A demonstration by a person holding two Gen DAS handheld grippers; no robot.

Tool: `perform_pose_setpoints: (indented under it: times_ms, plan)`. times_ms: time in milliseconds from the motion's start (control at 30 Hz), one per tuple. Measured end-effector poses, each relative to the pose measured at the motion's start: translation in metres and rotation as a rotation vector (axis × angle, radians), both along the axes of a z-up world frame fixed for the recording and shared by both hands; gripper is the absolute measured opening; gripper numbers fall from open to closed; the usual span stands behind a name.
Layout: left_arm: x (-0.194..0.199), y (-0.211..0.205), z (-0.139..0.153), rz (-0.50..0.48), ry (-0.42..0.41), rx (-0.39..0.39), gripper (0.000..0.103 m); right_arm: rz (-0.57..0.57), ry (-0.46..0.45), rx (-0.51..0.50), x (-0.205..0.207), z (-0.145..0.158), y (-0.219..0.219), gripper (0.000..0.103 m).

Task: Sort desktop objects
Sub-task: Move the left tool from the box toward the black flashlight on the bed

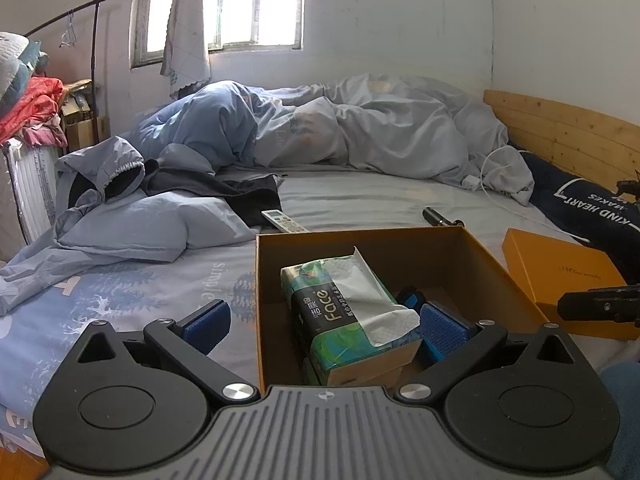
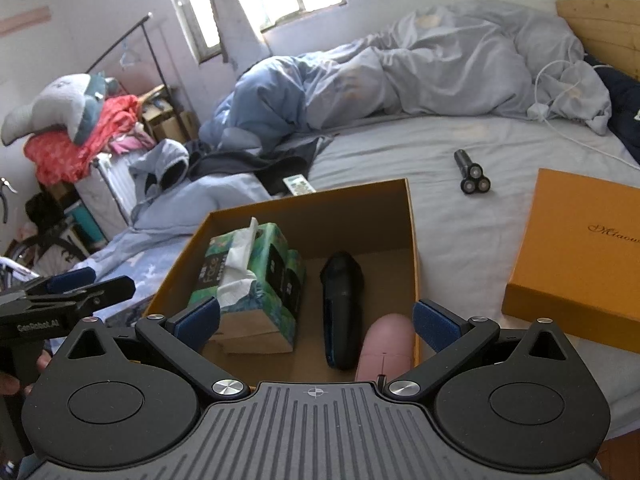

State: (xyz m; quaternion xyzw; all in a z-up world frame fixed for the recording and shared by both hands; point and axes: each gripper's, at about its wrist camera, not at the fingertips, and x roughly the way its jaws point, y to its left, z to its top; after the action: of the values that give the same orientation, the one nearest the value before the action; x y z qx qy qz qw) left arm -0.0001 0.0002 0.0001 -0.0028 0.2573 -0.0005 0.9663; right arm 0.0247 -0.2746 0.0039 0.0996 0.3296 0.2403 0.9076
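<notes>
Two tools under my control, both spread wide and holding nothing. Left tool (image 1: pixel 324 324) straddles the near left wall of the open cardboard box (image 1: pixel 262 280), one finger outside it, the other down inside beside the tissue pack (image 1: pixel 344 320). Right tool (image 2: pixel 316 320) hovers over the box's near edge, with its right finger outside the right wall.

Box contents, as I read them: tissue pack on the left side; black grooming device (image 2: pixel 342 308) lying lengthwise in the middle; pink rounded item (image 2: pixel 386 346) at the near right corner, touching the wall.

On the bed beyond the box: white remote (image 2: pixel 299 185) just past the far left corner, partly under dark clothing; black three-head shaver (image 2: pixel 472 174) well apart, toward the bed's far right; orange lid (image 2: pixel 576 256) to the right of the box.

Step in hand, my judgement: fetch a loose item, shaver or remote. I would lift the right tool clear of the wall first, approach the shaver across its narrow body, close low against the sheet, and mind the white cable (image 2: pixel 580 136) nearby.
</notes>
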Motion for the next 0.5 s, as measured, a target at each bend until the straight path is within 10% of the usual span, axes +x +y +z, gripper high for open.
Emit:
perform_pose_setpoints:
  times_ms: [500]
  plan:
    - [0.0001, -0.0026, -0.0006, 0.001, 0.006, 0.004, 0.103, 0.003, 0.002, 0.004, -0.0011, -0.0034, 0.0018, 0.103]
